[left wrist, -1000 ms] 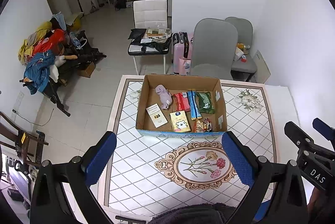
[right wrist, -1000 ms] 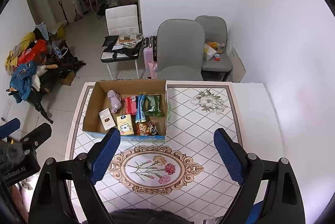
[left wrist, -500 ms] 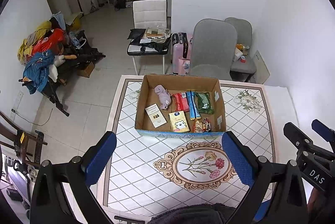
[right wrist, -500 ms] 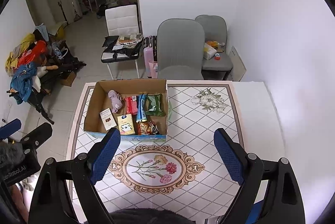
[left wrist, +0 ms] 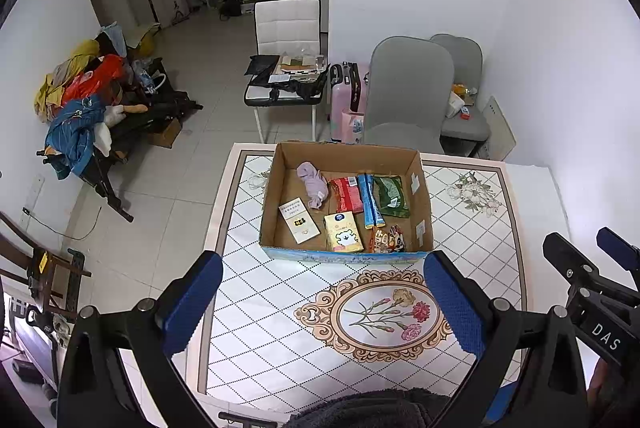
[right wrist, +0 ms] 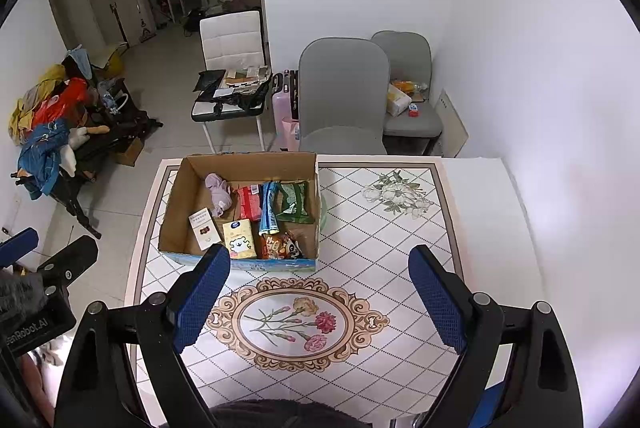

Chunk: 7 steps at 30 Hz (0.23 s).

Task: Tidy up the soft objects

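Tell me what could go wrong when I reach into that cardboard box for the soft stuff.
1. The lilac crumpled cloth lies against the red snack packet, so open fingers may pinch both.
2. The open brown cardboard box has upright walls; the left gripper or right gripper, both open and empty above the patterned tabletop, could catch a wall and shove the box.
3. The packets are packed closely, leaving little finger room.

Brown cardboard box (left wrist: 280, 164) showing lilac cloth (left wrist: 313, 182), red packet (left wrist: 347, 194), green packet (left wrist: 393, 190); tablecloth (left wrist: 272, 312) displaying white diamond lattice.
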### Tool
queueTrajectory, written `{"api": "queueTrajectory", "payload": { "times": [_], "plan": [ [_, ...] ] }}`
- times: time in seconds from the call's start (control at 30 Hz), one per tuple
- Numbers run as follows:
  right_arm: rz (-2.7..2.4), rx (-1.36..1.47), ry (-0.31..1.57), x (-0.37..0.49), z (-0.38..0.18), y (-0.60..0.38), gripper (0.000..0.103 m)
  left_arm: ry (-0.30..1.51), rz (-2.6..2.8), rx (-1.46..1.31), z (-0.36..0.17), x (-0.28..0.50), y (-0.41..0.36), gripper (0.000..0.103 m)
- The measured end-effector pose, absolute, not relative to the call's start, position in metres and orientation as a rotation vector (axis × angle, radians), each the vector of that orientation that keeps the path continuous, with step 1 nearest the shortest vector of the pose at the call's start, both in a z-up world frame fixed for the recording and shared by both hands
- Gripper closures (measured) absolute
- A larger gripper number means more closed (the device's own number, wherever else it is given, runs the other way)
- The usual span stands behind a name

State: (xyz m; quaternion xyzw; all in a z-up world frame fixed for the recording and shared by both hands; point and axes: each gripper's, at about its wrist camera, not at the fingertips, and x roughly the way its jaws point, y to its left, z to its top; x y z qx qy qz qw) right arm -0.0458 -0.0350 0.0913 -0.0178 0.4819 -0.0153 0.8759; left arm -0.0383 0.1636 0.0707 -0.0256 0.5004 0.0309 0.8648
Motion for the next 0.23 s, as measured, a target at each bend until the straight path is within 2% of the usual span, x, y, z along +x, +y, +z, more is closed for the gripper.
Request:
{"api": "queueTrajectory", "payload": {
  "times": [0.23],
  "plan": [
    [-0.037,-0.034,1.002,-0.0447,0.0926,-0.0349,0.010,1.048,0.068,-0.055,0.0710,-0.0392,0.1629,0.000]
  ]
}}
